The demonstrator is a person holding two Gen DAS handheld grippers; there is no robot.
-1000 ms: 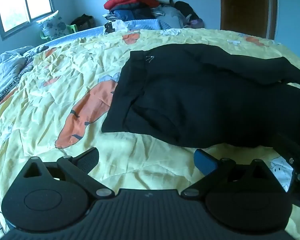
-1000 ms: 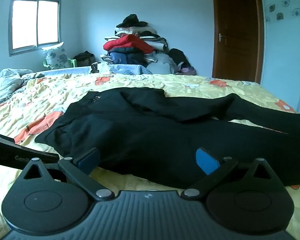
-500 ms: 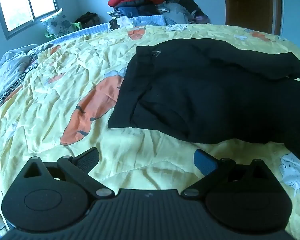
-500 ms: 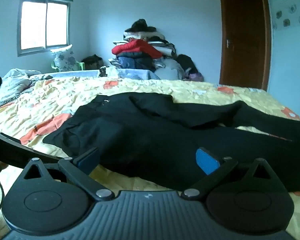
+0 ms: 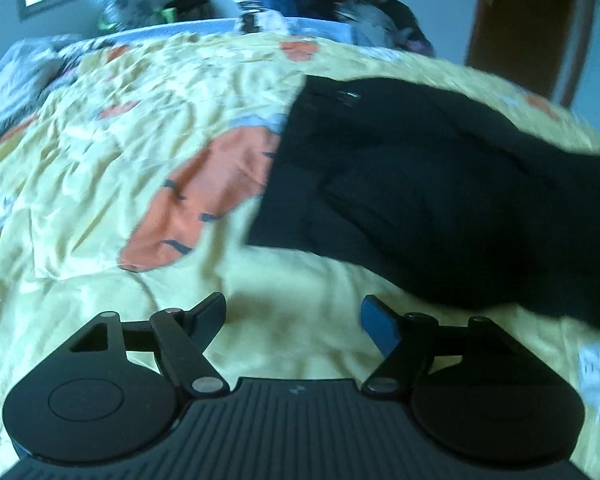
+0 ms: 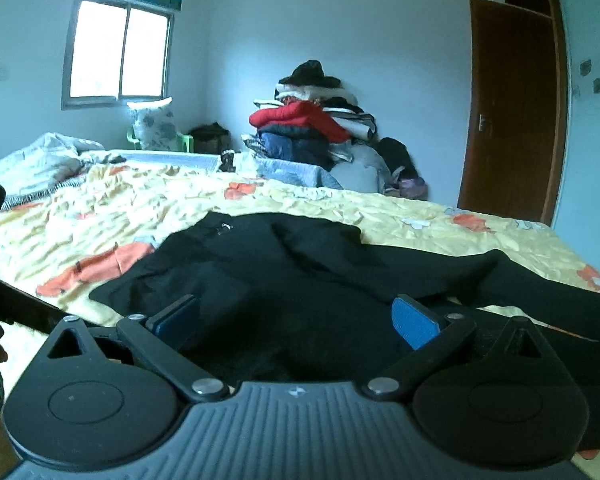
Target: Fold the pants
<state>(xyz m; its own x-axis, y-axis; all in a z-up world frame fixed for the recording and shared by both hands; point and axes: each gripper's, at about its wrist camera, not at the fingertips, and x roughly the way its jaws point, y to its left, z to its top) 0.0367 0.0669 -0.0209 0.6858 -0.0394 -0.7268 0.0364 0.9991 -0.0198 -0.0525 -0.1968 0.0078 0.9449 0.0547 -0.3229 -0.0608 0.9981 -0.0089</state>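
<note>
Black pants [image 5: 428,196] lie spread on a yellow bedspread [image 5: 100,184] with orange carrot prints, waist end toward the left, legs running off right. My left gripper [image 5: 294,318] hovers over bare bedspread just short of the pants' near waist corner; its jaws are closing with nothing between them. In the right wrist view the pants [image 6: 320,280] stretch across the bed, one leg folded over the other. My right gripper [image 6: 296,320] stands open low over the pants' near edge, and no cloth is pinched.
A heap of folded clothes [image 6: 312,120] rises at the far side of the bed, next to a brown door [image 6: 512,112]. A window [image 6: 116,56] and a green chair [image 6: 160,138] stand at the back left. A crumpled grey quilt [image 6: 40,160] lies at the bed's left.
The left gripper has slid toward the pants' waist corner, and its fingers have drawn closer together. The right gripper's view has tilted slightly upward; its fingers are as wide as before.
</note>
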